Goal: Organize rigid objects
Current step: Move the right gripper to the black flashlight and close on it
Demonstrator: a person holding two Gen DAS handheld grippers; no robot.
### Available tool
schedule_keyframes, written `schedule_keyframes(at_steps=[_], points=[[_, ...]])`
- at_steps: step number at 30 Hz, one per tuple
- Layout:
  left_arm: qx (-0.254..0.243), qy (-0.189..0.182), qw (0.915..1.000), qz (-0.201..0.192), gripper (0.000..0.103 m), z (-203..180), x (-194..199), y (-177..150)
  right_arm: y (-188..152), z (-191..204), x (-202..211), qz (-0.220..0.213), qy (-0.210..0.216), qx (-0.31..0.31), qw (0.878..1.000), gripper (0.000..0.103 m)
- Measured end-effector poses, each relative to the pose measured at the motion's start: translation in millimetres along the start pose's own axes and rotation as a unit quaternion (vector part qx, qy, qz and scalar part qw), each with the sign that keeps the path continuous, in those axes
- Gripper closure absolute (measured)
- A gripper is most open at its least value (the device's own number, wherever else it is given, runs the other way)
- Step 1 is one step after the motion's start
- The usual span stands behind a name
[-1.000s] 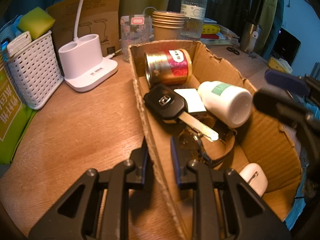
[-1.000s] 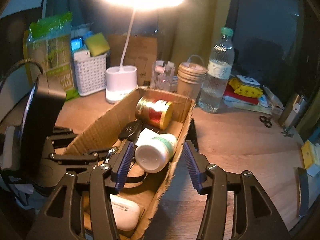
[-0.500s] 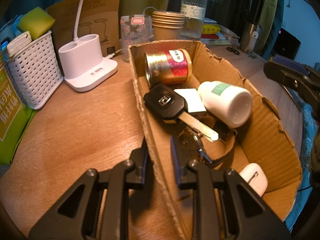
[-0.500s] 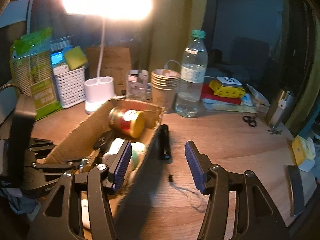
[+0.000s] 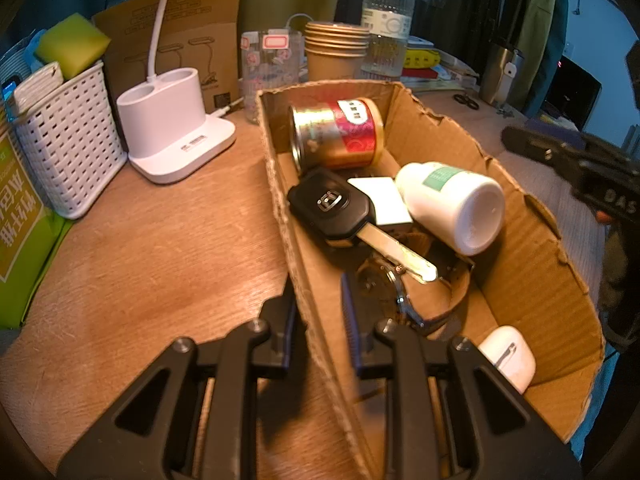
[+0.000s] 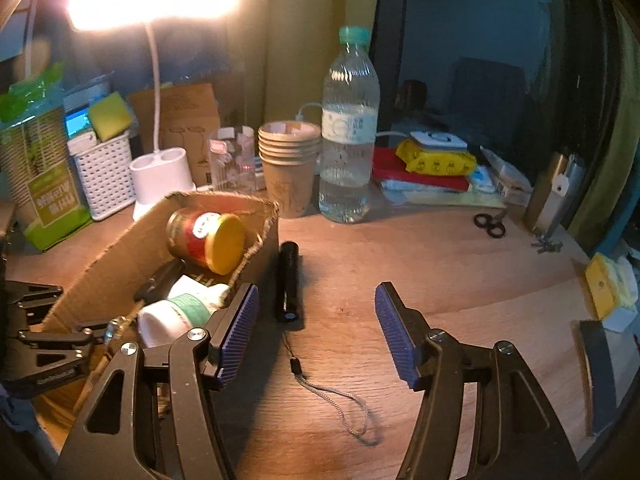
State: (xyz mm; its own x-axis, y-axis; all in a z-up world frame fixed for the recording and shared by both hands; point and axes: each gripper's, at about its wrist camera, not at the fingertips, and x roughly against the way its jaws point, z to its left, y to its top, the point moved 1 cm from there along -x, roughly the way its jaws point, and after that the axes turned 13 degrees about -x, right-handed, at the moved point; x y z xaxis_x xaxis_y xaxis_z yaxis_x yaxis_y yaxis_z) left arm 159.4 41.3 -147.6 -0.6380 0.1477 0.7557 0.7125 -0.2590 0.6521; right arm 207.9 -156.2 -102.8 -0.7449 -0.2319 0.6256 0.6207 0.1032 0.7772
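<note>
The left gripper (image 5: pixel 318 312) is clamped on the cardboard box (image 5: pixel 532 280) wall. The right gripper (image 6: pixel 316 336) is spread wide above the bench (image 6: pixel 440 272); the black flashlight (image 6: pixel 289 280) lies just beside the box.

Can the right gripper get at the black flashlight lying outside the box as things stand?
Probably yes. The right gripper is open, and the flashlight lies on bare table beside the cardboard box wall, though that wall crowds one finger.

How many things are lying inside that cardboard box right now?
6 that show: a tin can at the far end, a car key, a white card, a pill bottle, a wristwatch, and an earbud case nearest. More may be hidden underneath.
</note>
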Motion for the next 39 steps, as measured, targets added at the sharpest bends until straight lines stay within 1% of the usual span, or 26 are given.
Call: schedule_keyframes(at_steps=[16, 21, 23, 28, 30, 33, 39], points=[[0.0, 0.0, 1.0, 0.0, 0.082, 0.2, -0.2, -0.1, -4.1, -5.1, -33.8, 0.025, 0.0, 0.017, 1.0, 0.039], [0.0, 0.0, 1.0, 0.0, 0.081, 0.1, -0.2, -0.1, -6.6, -8.7, -49.4, 0.054, 0.014, 0.017, 0.998, 0.039], [0.001, -0.001, 1.0, 0.0, 0.081, -0.2, -0.5, -0.3, -7.3, -6.5, -55.9, 0.062, 0.013, 0.026, 0.998, 0.039], [0.0, 0.001, 1.0, 0.0, 0.081, 0.0, -0.6, -0.3, -4.4, -2.3, -60.8, 0.07, 0.033, 0.04, 0.996, 0.039], [0.0, 0.001, 1.0, 0.0, 0.081, -1.2, -0.8, -0.6, -3.1, -1.9, -64.3, 0.082, 0.052, 0.044, 0.994, 0.039], [0.0, 0.002, 1.0, 0.001, 0.081, -1.2, -0.7, -0.6, -1.7, -1.5, -68.5, 0.093, 0.067, 0.048, 0.992, 0.039], [-0.001, 0.01, 0.9999, 0.002, 0.08, -5.5, -0.7, -0.3, 0.6, -6.1, -83.1, 0.125, 0.101, 0.032, 0.986, 0.039]])
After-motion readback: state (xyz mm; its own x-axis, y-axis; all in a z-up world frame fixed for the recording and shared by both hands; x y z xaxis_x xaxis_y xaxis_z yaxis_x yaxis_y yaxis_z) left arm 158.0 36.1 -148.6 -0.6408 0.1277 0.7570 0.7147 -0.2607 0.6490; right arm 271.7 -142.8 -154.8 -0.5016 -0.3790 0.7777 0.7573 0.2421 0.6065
